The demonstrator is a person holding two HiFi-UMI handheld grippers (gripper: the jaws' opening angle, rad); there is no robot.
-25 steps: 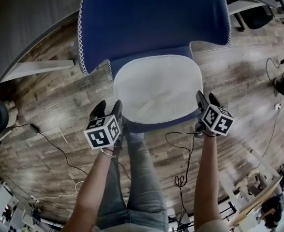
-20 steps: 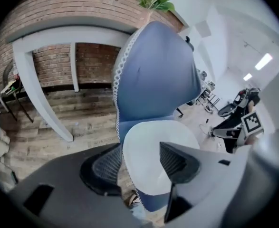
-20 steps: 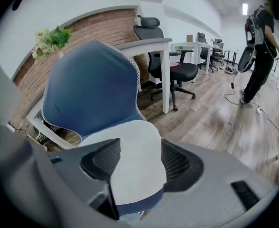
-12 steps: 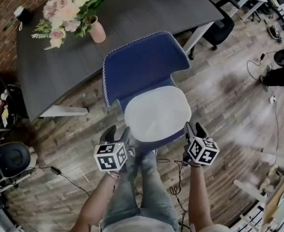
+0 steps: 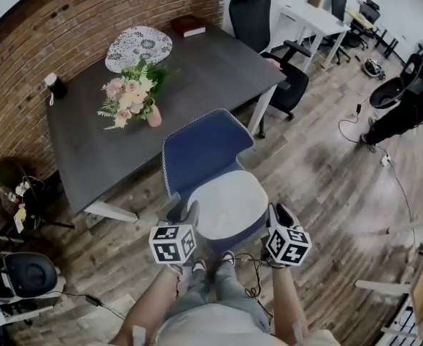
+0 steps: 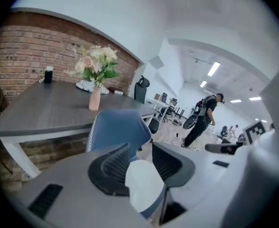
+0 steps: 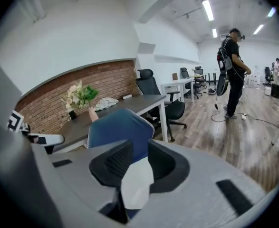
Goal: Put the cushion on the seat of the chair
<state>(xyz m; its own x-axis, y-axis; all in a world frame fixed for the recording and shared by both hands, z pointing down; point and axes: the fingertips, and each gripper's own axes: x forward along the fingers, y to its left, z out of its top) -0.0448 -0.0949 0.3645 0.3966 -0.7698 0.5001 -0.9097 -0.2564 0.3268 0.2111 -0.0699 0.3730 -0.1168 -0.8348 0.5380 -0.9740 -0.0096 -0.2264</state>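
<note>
The white cushion (image 5: 227, 204) lies flat on the seat of the blue chair (image 5: 200, 153), which stands against the dark table. My left gripper (image 5: 184, 218) hangs above the seat's front left corner, apart from the cushion. My right gripper (image 5: 279, 216) hangs above the front right corner, also apart. Both have just been closing their jaws part way with nothing between them. In the left gripper view the cushion (image 6: 144, 184) shows far below through the gap of the left gripper (image 6: 140, 151). The right gripper (image 7: 140, 151) likewise frames the cushion (image 7: 137, 184).
A dark table (image 5: 197, 78) behind the chair carries a pink vase of flowers (image 5: 135, 99). A black office chair (image 5: 283, 85) stands at the table's right end. A person (image 5: 406, 107) stands far right. Cables (image 5: 258, 265) lie on the wood floor by my feet.
Both grippers have risen from beside the seat's front edge to well above it. The view has pulled up and back, so the table and room now show. The cushion has stayed on the seat.
</note>
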